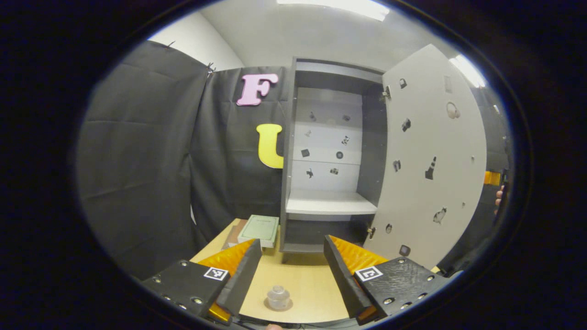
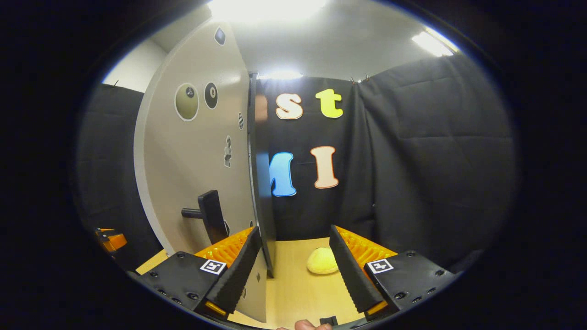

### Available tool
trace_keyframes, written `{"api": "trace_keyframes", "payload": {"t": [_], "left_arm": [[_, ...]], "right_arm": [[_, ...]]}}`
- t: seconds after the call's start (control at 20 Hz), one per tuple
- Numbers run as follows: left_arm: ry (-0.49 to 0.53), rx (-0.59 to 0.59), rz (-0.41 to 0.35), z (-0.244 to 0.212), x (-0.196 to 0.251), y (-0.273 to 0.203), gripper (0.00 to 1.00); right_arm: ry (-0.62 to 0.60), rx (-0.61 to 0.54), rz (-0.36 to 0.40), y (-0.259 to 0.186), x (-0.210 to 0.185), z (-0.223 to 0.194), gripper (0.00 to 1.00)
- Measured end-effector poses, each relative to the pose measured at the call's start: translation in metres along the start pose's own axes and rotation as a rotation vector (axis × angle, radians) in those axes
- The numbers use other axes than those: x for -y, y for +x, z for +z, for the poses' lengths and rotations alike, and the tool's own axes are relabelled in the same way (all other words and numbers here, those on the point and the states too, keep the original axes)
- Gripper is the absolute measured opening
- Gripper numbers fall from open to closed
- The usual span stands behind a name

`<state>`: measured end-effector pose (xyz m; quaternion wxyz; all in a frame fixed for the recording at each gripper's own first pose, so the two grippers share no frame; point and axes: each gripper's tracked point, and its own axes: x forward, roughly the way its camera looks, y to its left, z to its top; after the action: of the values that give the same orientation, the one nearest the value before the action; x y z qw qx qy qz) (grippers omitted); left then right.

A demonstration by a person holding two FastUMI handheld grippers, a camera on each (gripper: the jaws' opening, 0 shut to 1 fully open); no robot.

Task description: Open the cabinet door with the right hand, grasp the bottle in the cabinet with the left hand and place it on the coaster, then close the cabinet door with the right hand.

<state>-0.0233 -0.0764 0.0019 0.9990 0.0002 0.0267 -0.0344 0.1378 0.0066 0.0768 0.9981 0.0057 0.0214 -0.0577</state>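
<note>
- Left gripper view: left tongs (image 1: 292, 275) spread above the bottle (image 1: 278, 297) on its coaster (image 1: 267, 304); cabinet door (image 1: 429, 160) open.
- Right gripper view: right tongs (image 2: 296, 266) spread, straddling the door's edge.

Clear bottle (image 1: 278, 297) upright on coaster (image 1: 278, 305); cabinet door (image 1: 431, 160) wide open.
</note>
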Motion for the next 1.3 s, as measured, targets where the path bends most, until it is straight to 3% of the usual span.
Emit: {"api": "trace_keyframes", "payload": {"t": [0.05, 0.45, 0.7, 0.9, 1.3], "left_arm": [[0.004, 0.006, 0.0, 0.0, -0.01, 0.004, 0.84], [-0.009, 0.036, -0.052, -0.006, -0.054, 0.021, 0.82], [-0.028, 0.067, -0.074, 0.0, -0.076, 0.022, 0.82], [-0.027, 0.083, -0.052, 0.004, -0.108, 0.023, 0.82], [-0.017, 0.071, -0.014, -0.006, -0.154, 0.027, 0.82]], "right_arm": [[-0.015, 0.001, -0.015, -0.002, -0.003, 0.001, 0.95], [0.027, 0.004, 0.051, -0.001, -0.065, -0.003, 0.95], [0.034, 0.0, 0.119, -0.007, -0.128, -0.005, 0.95], [0.007, -0.009, 0.134, 0.004, -0.158, -0.005, 0.95], [0.019, -0.042, 0.244, 0.018, -0.241, -0.016, 0.95]]}}
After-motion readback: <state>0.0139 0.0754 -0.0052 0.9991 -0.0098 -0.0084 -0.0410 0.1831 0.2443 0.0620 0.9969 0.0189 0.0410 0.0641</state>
